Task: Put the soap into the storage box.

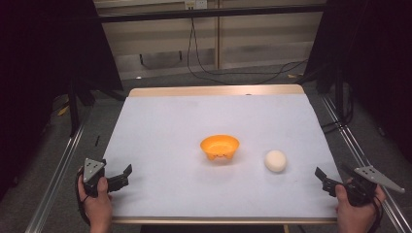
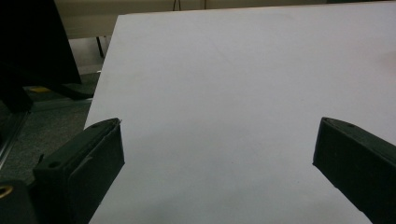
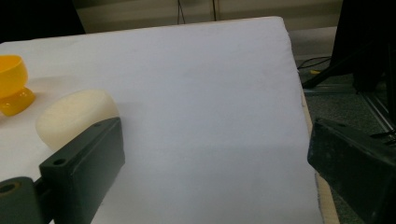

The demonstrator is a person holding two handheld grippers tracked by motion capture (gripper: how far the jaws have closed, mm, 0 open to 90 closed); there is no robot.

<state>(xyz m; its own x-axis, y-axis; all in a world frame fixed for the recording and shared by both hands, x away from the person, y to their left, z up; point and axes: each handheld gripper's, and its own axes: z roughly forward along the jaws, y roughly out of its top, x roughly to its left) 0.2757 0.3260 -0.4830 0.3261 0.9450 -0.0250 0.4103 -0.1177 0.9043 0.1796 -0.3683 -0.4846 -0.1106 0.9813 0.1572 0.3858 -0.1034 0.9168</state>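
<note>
An orange bowl [image 1: 220,147] stands upright near the middle of the white table [image 1: 194,116]. To its right lies a round cream-white object [image 1: 275,160], like a bun or a ball. My left gripper [image 1: 124,177] rests at the table's front left edge, open, with bare table between its jaws [image 2: 215,154]. My right gripper [image 1: 324,179] hovers at the front right edge, open and holding nothing. In the right gripper view [image 3: 215,158] the cream object [image 3: 74,116] sits just beyond the left jaw, and the bowl [image 3: 11,84] shows at the far left.
The table's wooden rim [image 1: 216,90] shows at the far side. Metal rails [image 1: 56,179] run along both sides of the table. Cables [image 1: 233,73] lie on the grey floor behind it. Dark curtains [image 1: 43,58] hang at left and right.
</note>
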